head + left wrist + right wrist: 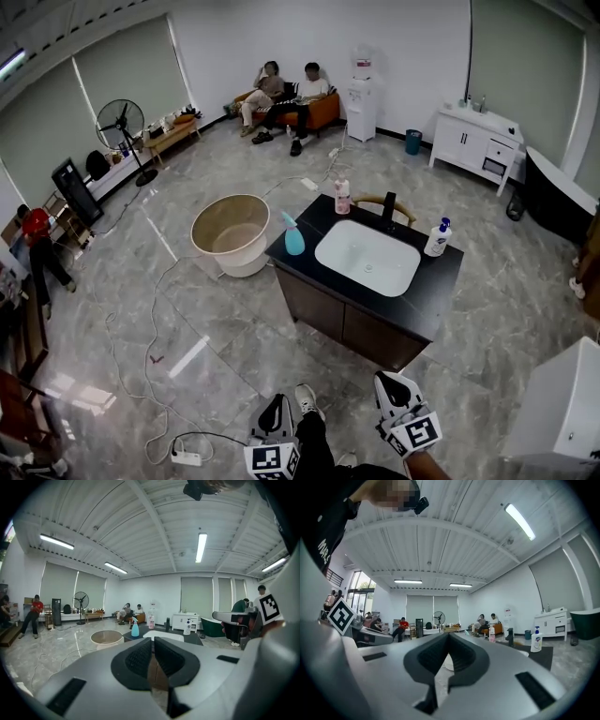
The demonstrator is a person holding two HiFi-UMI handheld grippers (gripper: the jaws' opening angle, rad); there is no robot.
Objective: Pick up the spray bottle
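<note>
The light blue spray bottle [293, 236] stands upright on the near left corner of a black vanity counter [441, 291] with a white sink [367, 257]. In the left gripper view the spray bottle [135, 628] shows small and far ahead, just left of the jaws. My left gripper [276, 405] and right gripper [391, 382] are low at the picture's bottom edge, well short of the counter. Both the left gripper [153, 649] and the right gripper [449, 651] are shut, with nothing between their pads.
A pink bottle [342, 197], a black faucet [388, 208] and a white pump bottle [438, 237] also stand on the counter. A round beige tub [231, 232] sits on the floor left of it. Cables and a power strip [187, 457] lie on the floor. People sit on an orange sofa [309, 111].
</note>
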